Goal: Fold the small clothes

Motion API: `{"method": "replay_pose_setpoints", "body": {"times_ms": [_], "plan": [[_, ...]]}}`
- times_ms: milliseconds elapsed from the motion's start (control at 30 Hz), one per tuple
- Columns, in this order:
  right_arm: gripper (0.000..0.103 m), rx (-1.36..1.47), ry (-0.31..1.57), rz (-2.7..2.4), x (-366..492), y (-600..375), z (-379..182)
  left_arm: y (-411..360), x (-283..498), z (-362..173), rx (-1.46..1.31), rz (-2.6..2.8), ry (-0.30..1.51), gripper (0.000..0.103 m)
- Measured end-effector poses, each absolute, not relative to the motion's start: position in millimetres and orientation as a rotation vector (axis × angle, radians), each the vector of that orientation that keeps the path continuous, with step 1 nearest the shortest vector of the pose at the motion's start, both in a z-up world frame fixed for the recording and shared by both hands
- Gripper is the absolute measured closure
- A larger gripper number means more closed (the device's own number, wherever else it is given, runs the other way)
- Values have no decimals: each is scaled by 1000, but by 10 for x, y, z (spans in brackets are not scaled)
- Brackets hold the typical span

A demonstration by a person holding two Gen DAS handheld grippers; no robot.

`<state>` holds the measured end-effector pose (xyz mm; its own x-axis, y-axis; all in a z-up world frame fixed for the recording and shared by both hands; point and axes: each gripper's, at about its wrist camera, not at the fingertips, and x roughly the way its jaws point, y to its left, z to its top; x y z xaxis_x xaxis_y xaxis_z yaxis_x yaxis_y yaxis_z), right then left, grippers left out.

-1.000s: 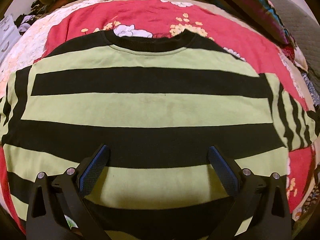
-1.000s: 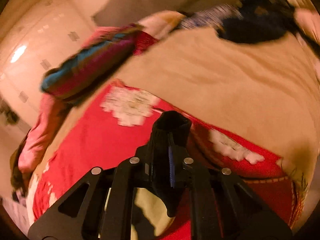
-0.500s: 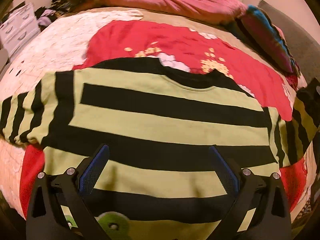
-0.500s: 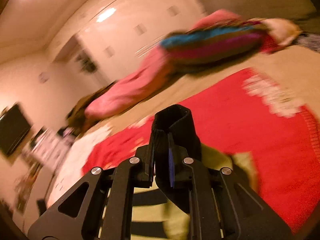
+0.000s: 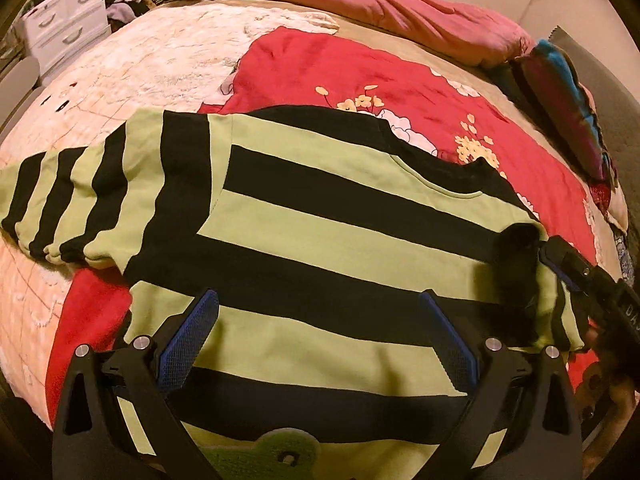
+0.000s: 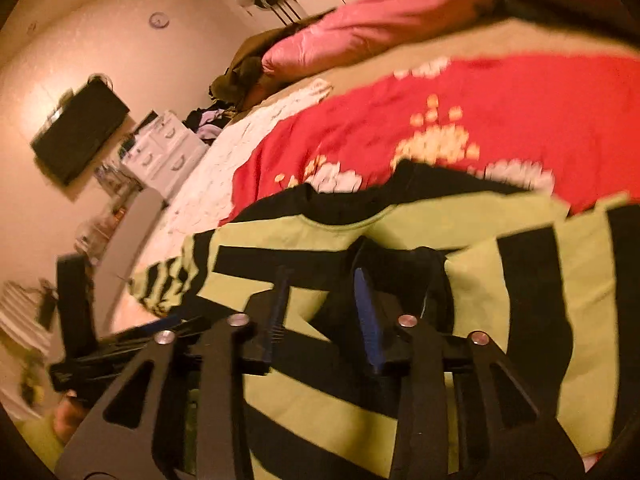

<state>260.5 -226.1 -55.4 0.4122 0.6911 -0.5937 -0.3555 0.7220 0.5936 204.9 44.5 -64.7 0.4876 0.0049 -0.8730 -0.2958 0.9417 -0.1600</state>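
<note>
A green and black striped sweater [image 5: 320,216] lies flat on the bed, collar [image 5: 436,160] away from me. Its left sleeve [image 5: 80,200] lies spread out to the left. Its right sleeve [image 5: 520,276] is folded in over the body. My left gripper [image 5: 316,336] is open and empty above the lower stripes. My right gripper [image 6: 320,280] has its jaws parted, and the sleeve's black cuff [image 6: 400,268] lies loose between and beyond them on the sweater [image 6: 540,300]. It also shows in the left wrist view [image 5: 580,280] at the right edge.
A red floral blanket [image 5: 360,68] lies under the sweater on the bed. A pink duvet [image 5: 380,4] and a striped pillow [image 5: 560,92] lie at the far side. A white drawer unit [image 5: 64,28] stands at the far left. A person's hand [image 6: 68,416] holds the left gripper.
My right gripper has carried the right sleeve in over the sweater's body and its jaws have parted, letting the cuff go. The left gripper has shifted its view leftward, still open.
</note>
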Motion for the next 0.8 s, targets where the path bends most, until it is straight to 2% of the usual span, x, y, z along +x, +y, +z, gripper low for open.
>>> {"method": "replay_pose_setpoints", "body": {"times_ms": [33, 100, 167, 600, 733, 767, 800], "plan": [[62, 446, 927, 694, 2611, -2301, -541, 439, 2049, -652, -314, 181, 1052, 4], [49, 470, 896, 691, 2577, -2393, -472, 409, 2058, -660, -324, 165, 1053, 4], [45, 463, 859, 663, 2568, -2504, -373, 344, 2071, -675, -334, 143, 1057, 4], [40, 366, 844, 341, 2702, -3217, -360, -526, 2567, -896, -347, -51, 1109, 4], [40, 398, 860, 323, 2737, -3325, -441, -670, 2681, -971, -405, -148, 1073, 6], [40, 403, 864, 322, 2748, -3334, -457, -730, 2715, -1004, -388, -146, 1089, 10], [40, 406, 868, 321, 2755, -3344, -468, -778, 2740, -1034, -374, -146, 1103, 36]]}}
